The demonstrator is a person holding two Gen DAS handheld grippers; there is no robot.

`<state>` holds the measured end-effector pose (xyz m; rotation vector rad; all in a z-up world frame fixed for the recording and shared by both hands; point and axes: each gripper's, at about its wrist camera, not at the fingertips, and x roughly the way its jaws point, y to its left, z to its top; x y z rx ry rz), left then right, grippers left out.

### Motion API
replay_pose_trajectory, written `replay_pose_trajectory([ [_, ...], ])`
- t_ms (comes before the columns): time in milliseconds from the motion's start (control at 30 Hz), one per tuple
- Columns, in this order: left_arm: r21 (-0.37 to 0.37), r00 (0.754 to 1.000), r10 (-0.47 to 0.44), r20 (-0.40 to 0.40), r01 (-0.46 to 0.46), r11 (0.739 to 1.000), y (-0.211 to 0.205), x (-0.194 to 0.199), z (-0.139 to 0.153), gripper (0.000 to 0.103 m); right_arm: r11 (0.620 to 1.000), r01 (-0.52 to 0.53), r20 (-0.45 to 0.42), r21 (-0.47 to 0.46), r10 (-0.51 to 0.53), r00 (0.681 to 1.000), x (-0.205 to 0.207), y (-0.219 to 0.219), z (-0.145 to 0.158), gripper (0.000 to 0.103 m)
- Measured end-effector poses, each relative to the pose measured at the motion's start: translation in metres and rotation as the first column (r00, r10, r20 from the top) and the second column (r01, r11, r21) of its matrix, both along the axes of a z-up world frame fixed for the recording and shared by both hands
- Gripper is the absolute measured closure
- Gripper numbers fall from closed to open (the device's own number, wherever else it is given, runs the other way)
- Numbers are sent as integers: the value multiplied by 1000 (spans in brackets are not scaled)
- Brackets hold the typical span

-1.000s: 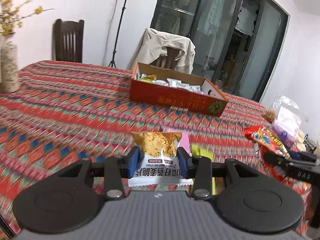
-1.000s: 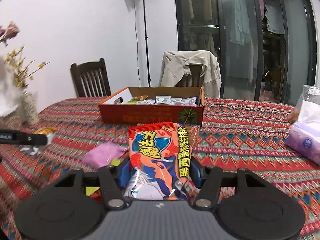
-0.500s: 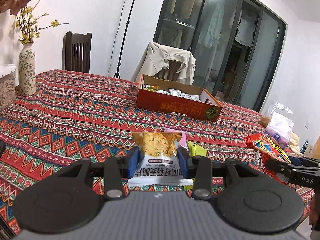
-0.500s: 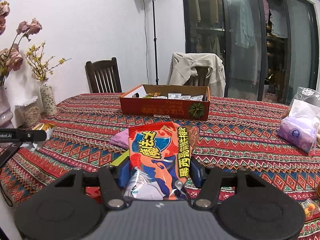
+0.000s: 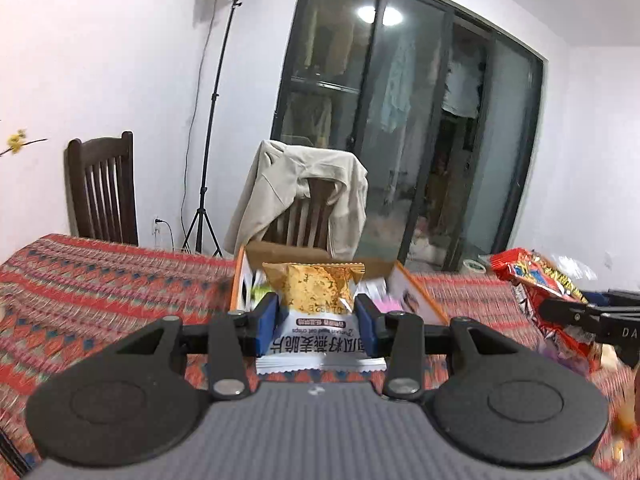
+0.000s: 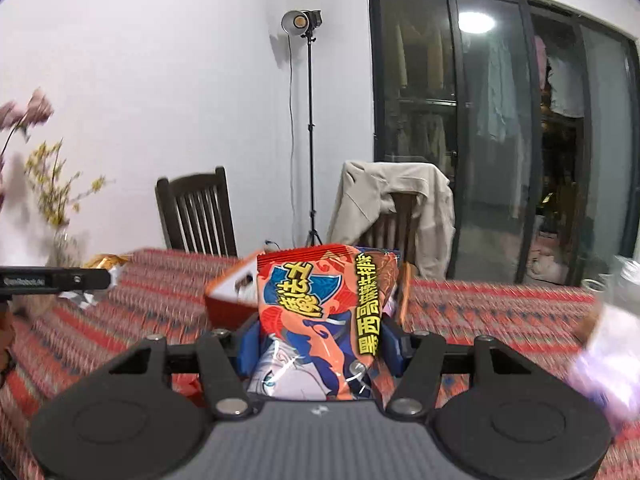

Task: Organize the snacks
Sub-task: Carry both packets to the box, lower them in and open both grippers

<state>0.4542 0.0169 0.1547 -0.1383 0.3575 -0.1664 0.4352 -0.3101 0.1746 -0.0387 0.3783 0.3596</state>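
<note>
The left gripper (image 5: 316, 322) has its jaws closed on a small gold and white crinkly plastic packet of oat crisps (image 5: 318, 308). The blue pads squeeze the packet on both sides near its middle, and the gold top sticks up past them. The packet hangs in the air in front of the orange cardboard box (image 5: 420, 296), which sits on the desk with the red patterned cloth (image 5: 100, 276).

The right gripper (image 6: 320, 346) has its jaws closed on a bigger red and blue shiny plastic snack bag with yellow writing (image 6: 324, 312). It is up in the air too, and it hides most of the box in the right wrist view.

Both bags look very light and puffy. They are soft, so they bend and squash when pinched. The shiny plastic is probably slippery, so a bag could slide out if the hold is loose. The crisps inside may break if the squeeze is hard. Holding each bag across its middle, as now, looks like a good spot, because the bag is fullest there. The flat sealed edge at the top or bottom would also work and would spare the crisps.

The box already has some small packets in it, but they are too blurry to tell apart.
</note>
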Motion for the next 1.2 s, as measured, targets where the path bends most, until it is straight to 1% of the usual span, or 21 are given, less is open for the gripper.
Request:
replay_pose_trajectory([
  [67, -3, 1000, -17, -15, 17, 1000, -7, 40, 1, 60, 1000, -1, -12, 20, 1, 1000, 38, 1, 7, 45],
  [133, -6, 999, -2, -42, 2, 1000, -14, 79, -2, 60, 1000, 6, -35, 27, -5, 999, 81, 6, 8, 45],
  [233, -17, 996, 11, -89, -12, 1000, -23, 133, -15, 60, 999, 34, -76, 2, -34, 996, 143, 17, -5, 45],
  [300, -16, 993, 14, -117, -16, 1000, -30, 166, -30, 60, 998, 65, -108, -23, -67, 992, 181, 26, -21, 45],
  [367, -17, 991, 3, -133, -5, 1000, -36, 189, -47, 60, 994, 90, -140, -54, -97, 985, 215, 34, -43, 45],
  [500, 6, 985, 30, -172, -29, 1000, -46, 220, -83, 60, 984, 118, -194, -130, -142, 971, 265, 51, -91, 45],
  [567, 7, 980, 36, -197, -35, 999, -47, 234, -99, 60, 977, 133, -198, -166, -165, 966, 280, 59, -109, 45],
  [633, 25, 975, 33, -222, -28, 999, -50, 243, -113, 60, 971, 138, -200, -196, -178, 964, 288, 67, -124, 45],
  [733, 86, 967, 10, -256, 13, 996, -54, 242, -131, 60, 959, 145, -182, -243, -192, 964, 291, 72, -139, 45],
  [800, 106, 963, -7, -271, 37, 994, -55, 240, -138, 52, 951, 153, -171, -270, -203, 964, 291, 72, -147, 45],
  [833, 104, 960, -18, -279, 49, 993, -55, 239, -140, 44, 947, 150, -154, -283, -199, 968, 290, 74, -149, 46],
  [867, 105, 958, -31, -286, 63, 992, -55, 238, -141, 40, 943, 148, -150, -297, -200, 968, 289, 74, -151, 46],
  [900, 117, 959, -34, -282, 70, 991, -56, 237, -140, 38, 940, 144, -154, -311, -199, 968, 288, 75, -152, 45],
  [933, 124, 959, -23, -283, 61, 990, -57, 235, -139, 32, 937, 136, -165, -321, -197, 966, 289, 78, -154, 44],
  [1033, 111, 952, -23, -305, 59, 992, -52, 233, -129, 30, 948, 126, -199, -293, -190, 961, 291, 75, -148, 43],
  [1067, 106, 950, -23, -312, 59, 993, -49, 231, -125, 26, 952, 127, -206, -280, -189, 960, 288, 72, -144, 42],
  [1100, 105, 950, -22, -311, 57, 993, -46, 227, -120, 26, 954, 133, -207, -268, -191, 960, 285, 69, -138, 37],
  [1167, 110, 952, -26, -305, 63, 992, -41, 218, -107, 25, 961, 134, -203, -242, -185, 962, 276, 62, -124, 32],
  [1200, 113, 952, -28, -304, 65, 991, -37, 213, -99, 25, 965, 135, -200, -224, -181, 963, 270, 58, -115, 31],
])
